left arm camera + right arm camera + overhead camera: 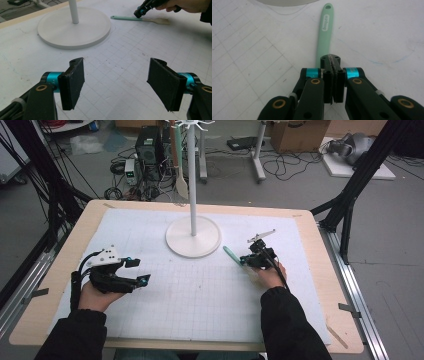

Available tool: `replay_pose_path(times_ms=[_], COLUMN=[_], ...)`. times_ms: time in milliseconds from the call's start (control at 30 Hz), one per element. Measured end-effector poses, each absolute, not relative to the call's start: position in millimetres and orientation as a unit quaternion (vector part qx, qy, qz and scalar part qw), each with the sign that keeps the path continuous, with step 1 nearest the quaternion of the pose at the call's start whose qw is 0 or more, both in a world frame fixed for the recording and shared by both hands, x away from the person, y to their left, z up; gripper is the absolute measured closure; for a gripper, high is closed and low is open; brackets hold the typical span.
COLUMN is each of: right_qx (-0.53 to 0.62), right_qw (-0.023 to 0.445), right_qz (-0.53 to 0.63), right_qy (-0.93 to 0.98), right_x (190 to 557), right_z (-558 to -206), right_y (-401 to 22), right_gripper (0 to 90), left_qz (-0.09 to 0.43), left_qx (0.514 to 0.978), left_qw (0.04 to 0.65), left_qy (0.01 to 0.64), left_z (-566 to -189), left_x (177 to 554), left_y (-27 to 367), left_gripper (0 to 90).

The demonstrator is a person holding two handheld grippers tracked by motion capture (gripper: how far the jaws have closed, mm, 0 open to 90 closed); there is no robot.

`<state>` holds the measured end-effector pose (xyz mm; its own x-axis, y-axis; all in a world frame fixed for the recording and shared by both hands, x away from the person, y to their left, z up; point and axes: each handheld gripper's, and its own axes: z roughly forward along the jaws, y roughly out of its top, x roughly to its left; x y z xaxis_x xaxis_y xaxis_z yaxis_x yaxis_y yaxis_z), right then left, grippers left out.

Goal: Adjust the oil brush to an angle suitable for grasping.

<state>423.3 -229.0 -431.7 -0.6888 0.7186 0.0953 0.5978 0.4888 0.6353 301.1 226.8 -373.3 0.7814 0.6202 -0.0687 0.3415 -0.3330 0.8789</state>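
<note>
R gripper (333, 62) jaws clenching mint-green plastic spatula handle (325, 30), prob. thinly; L gripper (117, 82) released, idling. Risk: spatula pivoting out when lifting.

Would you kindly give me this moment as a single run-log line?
right gripper: shut on green spatula handle | spatula: lying on mat by stand base | left gripper: open, holding nothing

A wooden table (320, 270) stands on a grey floor (390, 215) strewn with cables (280, 167); a cardboard box (300, 135) sits far right, black frame struts (360, 175) nearby.
</note>
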Motion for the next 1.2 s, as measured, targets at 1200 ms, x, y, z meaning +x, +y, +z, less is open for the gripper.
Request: replay_pose_path(times_ms=[1200], right_qx=[0.32], right_qw=[0.071], right_qz=[0.319], right_qy=[0.889], right_x=[390], right_z=[-432], right_y=[-226], right_gripper=[77.6], left_qz=[0.144], left_qx=[0.804], left_qw=[0.494], left_qy=[0.297], left_z=[-371], left_x=[300], left_y=[227], left_gripper=[29.7])
